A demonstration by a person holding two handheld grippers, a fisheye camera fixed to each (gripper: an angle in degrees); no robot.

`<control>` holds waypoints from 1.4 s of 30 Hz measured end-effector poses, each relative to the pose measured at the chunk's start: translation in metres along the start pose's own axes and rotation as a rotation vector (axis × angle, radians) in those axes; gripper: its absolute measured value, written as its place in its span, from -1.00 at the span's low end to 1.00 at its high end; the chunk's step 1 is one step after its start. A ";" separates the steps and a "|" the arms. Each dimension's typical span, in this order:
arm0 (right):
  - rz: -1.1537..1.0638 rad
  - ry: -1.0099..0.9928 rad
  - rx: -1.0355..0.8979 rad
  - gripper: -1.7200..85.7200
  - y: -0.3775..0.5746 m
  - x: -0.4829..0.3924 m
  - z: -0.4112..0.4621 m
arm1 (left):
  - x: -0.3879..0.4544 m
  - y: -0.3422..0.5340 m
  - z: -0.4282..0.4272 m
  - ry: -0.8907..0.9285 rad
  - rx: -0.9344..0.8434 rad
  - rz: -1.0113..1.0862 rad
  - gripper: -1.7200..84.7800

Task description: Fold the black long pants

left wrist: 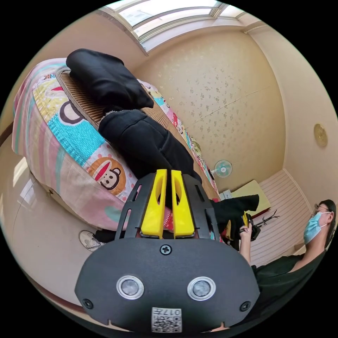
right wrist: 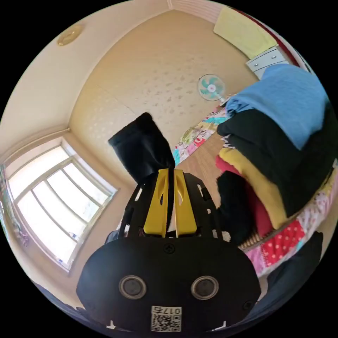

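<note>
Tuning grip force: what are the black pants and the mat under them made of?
Black pants: soft matte fabric, likely cotton knit; it sags and creases. Mat: looks like woven bamboo or rattan, with fine brown ribbing and a stiff flat lie.

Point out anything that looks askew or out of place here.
The black pants hang partly over the bed edge, bunched rather than flat. Both claws, left and right, pinch black cloth. The clothes pile leans untidily.
</note>
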State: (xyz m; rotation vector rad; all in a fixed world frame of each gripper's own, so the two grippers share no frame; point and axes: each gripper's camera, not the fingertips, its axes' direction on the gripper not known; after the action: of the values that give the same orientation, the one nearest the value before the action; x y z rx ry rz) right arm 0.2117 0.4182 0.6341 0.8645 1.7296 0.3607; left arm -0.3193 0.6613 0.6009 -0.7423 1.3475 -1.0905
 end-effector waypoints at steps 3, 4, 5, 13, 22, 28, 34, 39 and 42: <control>-0.005 0.327 -0.176 -0.86 0.024 0.040 0.005 | -0.006 0.008 0.007 0.014 0.020 -0.066 -0.85; 0.005 0.353 -0.220 -0.85 0.031 0.048 0.007 | -0.007 0.012 0.010 0.024 0.031 -0.087 -0.82; 0.018 0.354 -0.271 -0.84 0.044 0.061 0.008 | -0.006 0.014 0.011 0.030 0.037 -0.093 -0.80; 0.072 0.104 -0.263 -0.66 0.052 0.087 0.006 | 0.027 0.017 0.023 -0.107 0.088 -0.085 -0.69; 0.021 0.063 -0.268 -0.85 0.019 0.034 0.043 | 0.044 0.026 0.032 -0.175 0.186 -0.202 -0.69; -0.156 0.150 -0.142 -0.87 -0.005 -0.027 0.009 | 0.040 0.032 0.024 -0.181 0.220 -0.221 -0.67; -0.080 0.410 -0.431 -0.88 0.056 0.044 0.040 | 0.035 0.019 0.014 -0.232 0.287 -0.244 -0.63; -0.152 0.388 -0.378 -0.92 0.098 0.045 0.009 | 0.022 0.005 0.037 -0.238 0.175 -0.290 -0.65; -0.209 0.426 -0.314 -0.93 0.101 0.033 -0.001 | 0.050 0.004 0.031 -0.375 0.223 -0.220 -0.83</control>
State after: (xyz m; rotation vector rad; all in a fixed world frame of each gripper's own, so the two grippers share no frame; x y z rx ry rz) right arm 0.2441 0.5105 0.6748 0.3896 2.0595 0.6917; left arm -0.2937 0.6115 0.5822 -0.8906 0.8268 -1.1822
